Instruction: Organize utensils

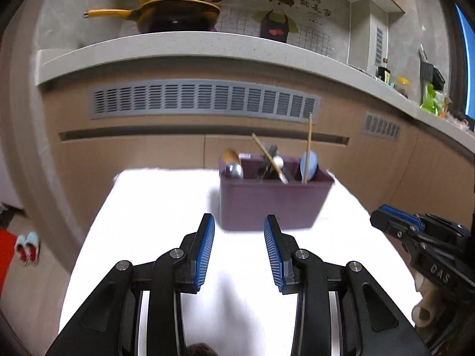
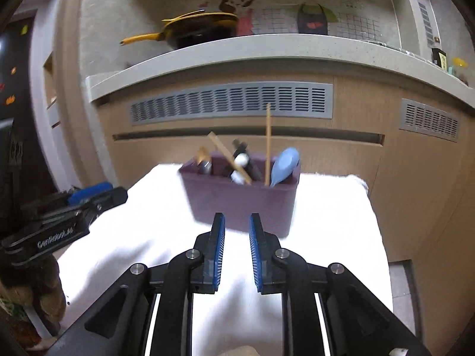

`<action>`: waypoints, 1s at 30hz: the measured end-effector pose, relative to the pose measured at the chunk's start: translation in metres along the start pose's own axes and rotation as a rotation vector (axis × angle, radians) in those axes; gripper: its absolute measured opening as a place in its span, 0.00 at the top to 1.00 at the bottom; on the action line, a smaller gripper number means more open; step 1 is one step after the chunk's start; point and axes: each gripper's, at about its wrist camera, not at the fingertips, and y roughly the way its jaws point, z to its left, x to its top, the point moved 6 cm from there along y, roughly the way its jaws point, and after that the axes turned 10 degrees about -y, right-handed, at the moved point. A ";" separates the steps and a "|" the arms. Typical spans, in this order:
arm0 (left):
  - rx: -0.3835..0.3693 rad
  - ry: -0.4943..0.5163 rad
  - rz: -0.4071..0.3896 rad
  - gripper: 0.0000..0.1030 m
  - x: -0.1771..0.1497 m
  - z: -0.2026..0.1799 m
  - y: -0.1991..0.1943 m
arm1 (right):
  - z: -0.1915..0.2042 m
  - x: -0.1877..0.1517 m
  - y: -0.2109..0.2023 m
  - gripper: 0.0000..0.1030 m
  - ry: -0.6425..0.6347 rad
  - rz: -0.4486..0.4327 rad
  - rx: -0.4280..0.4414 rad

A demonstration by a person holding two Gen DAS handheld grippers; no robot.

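A purple utensil holder (image 1: 271,198) (image 2: 242,198) stands on the white table (image 1: 154,222) (image 2: 332,207). It holds a metal spoon (image 1: 234,170), dark-handled utensils with white ends (image 1: 274,163) (image 2: 240,160), a light blue spoon (image 1: 308,166) (image 2: 285,164) and two wooden chopsticks (image 1: 308,148) (image 2: 268,142). My left gripper (image 1: 239,225) hovers open just short of the holder, nothing between its blue pads. My right gripper (image 2: 237,222) is open by a narrower gap, empty, its tips near the holder's front wall. Each gripper shows at the edge of the other's view (image 1: 394,216) (image 2: 101,197).
Behind the table runs a wooden cabinet front with grey vent grilles (image 1: 204,99) (image 2: 231,102) under a pale stone counter (image 1: 184,47). A yellow-handled pan (image 1: 175,14) (image 2: 202,28) sits on the counter. Bottles and green items (image 1: 430,98) stand far right. Slippers (image 1: 28,247) lie on the floor.
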 end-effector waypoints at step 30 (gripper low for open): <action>0.023 0.049 0.039 0.65 -0.035 -0.021 -0.055 | 0.027 -0.027 -0.054 0.80 0.030 0.006 -0.041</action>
